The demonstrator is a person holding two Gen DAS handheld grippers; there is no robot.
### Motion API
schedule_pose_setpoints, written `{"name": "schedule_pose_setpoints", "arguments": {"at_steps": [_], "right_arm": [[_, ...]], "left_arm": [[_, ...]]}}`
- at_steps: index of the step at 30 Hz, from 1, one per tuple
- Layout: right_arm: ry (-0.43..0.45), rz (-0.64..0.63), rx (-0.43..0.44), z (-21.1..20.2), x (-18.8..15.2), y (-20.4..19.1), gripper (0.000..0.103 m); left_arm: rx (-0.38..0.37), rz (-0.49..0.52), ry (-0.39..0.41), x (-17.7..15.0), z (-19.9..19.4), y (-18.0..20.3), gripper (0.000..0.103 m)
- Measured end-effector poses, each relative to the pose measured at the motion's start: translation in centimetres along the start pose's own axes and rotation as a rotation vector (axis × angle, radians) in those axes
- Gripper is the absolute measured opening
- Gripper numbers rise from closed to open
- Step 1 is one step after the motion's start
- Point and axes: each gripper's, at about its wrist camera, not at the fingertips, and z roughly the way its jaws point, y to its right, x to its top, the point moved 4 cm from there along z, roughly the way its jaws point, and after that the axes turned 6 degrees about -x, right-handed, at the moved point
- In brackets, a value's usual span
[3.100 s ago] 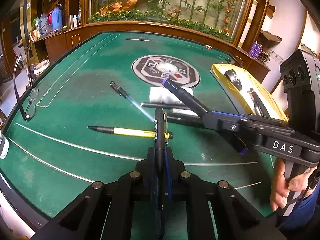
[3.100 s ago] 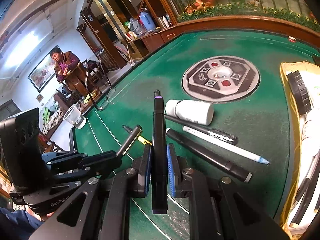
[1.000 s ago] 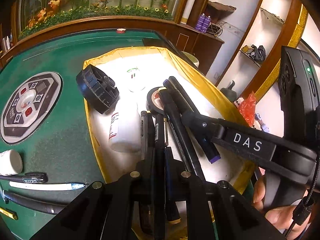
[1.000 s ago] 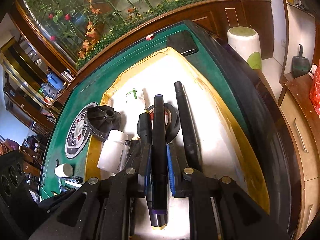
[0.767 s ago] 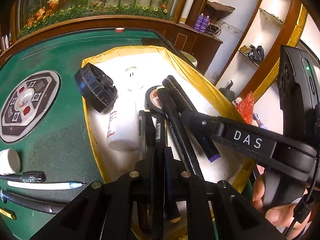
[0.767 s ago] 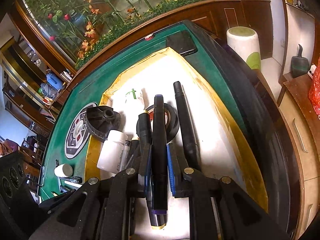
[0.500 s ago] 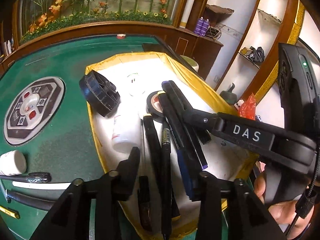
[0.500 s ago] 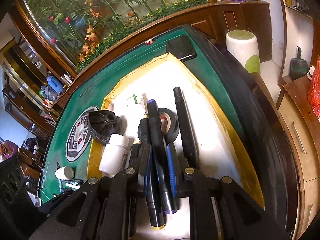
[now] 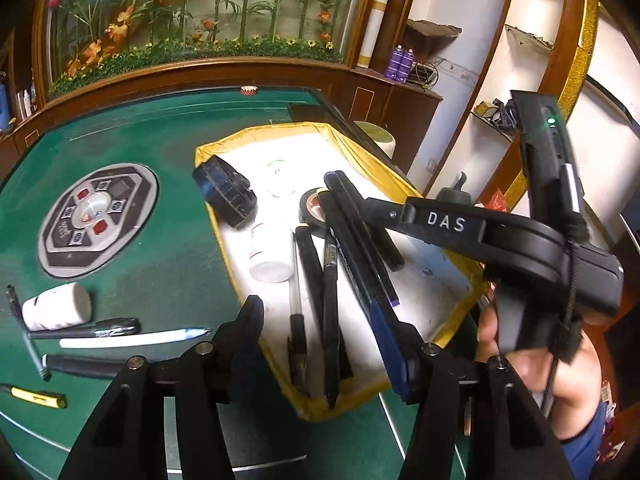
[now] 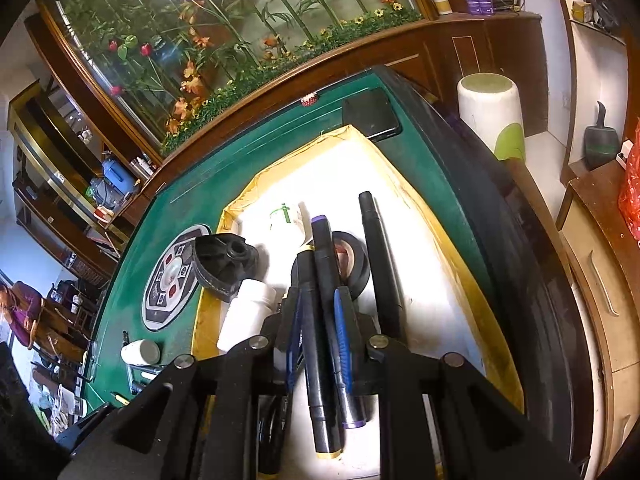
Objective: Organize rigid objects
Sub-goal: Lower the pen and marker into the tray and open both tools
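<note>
A yellow-rimmed tray (image 9: 224, 236) with a white floor holds several black pens and markers (image 9: 332, 280), a white bottle (image 9: 270, 252), a black tape roll (image 9: 312, 210) and a black ribbed wheel (image 9: 224, 196). My left gripper (image 9: 320, 320) is open and empty above the tray's near end. My right gripper (image 10: 318, 304) is open over the tray, with a purple-capped marker (image 10: 326, 280) lying loose between its fingers. It also shows in the left wrist view (image 9: 384, 220). On the green table (image 9: 168, 256) lie a white bottle (image 9: 56, 306), a black marker (image 9: 100, 326), a white pen (image 9: 136, 338) and a yellow pen (image 9: 36, 394).
A round control panel (image 9: 96, 218) sits in the table's middle. A dark phone (image 10: 370, 114) lies beyond the tray's far end. The table's right edge (image 10: 516, 240) runs beside the tray, with a white and green bin (image 10: 492, 108) and wooden cabinets past it.
Both grippers carried pens from the table to the tray, then opened. The pens now lie in the tray. The left gripper has lifted back a little.
</note>
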Motion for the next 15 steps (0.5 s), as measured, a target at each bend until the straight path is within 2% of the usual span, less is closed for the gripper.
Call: {"name": "schedule_pose_setpoints", "arguments": {"at_steps": [6, 11, 15], "right_arm": [[-0.009, -0.021, 0.001, 0.3, -0.3, -0.5, 0.020], [0.043, -0.070, 0.022, -0.6, -0.4, -1.7, 0.020], [0.051, -0.147, 0.088, -1.0, -1.0, -3.9, 0.022]], "left_arm": [[0.011, -0.018, 0.011, -0.8, -2.2, -1.7, 0.059], [0.049, -0.033, 0.028, -2.0, -4.9, -4.1, 0.060], [0.097, -0.038, 0.045, -4.0, -8.0, -7.4, 0.061]]}}
